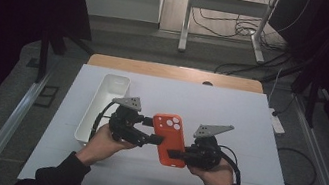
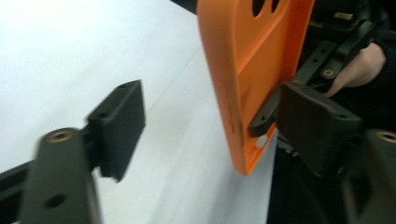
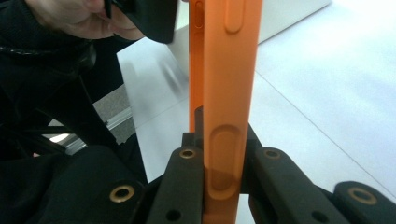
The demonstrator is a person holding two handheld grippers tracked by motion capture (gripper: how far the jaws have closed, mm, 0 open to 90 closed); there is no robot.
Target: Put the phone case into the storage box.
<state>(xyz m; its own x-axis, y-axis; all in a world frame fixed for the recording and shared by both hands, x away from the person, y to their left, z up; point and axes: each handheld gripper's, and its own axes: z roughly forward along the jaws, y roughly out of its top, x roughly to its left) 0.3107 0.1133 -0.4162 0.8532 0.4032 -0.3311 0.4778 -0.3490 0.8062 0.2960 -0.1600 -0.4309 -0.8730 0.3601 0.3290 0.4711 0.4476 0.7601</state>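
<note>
The orange phone case point(image 1: 170, 139) hangs between my two hands above the middle of the table, its back with the round camera cutouts turned up toward the high view. My right gripper point(image 1: 176, 154) has its jaws pressed flat against both faces of the case near its lower end; in the right gripper view the case point(image 3: 225, 93) stands edge-on and upright between them, its moulded side buttons facing me. My left gripper point(image 1: 154, 138) reaches in from the other side with its jaws spread apart: in the left gripper view one pad sits right at the inner face of the case point(image 2: 247, 70) near its corner, though I cannot tell whether it touches, while the other pad stands well clear over the bare tabletop. My left hand point(image 1: 106, 142) and right hand point(image 1: 213, 174) come out of dark sleeves at the bottom of the high view. Beneath lies a white sheet point(image 1: 249, 122) covering the table, with a strip of wooden tabletop point(image 1: 176, 72) bare along the far edge. A long white bin point(image 1: 106, 98) stands just beside my left gripper, running away from me. Beyond the table the grey floor point(image 1: 159, 48) carries a white metal stand point(image 1: 225, 21), a tangle of black cables point(image 1: 243, 32) and a white power strip point(image 1: 277, 123).
</note>
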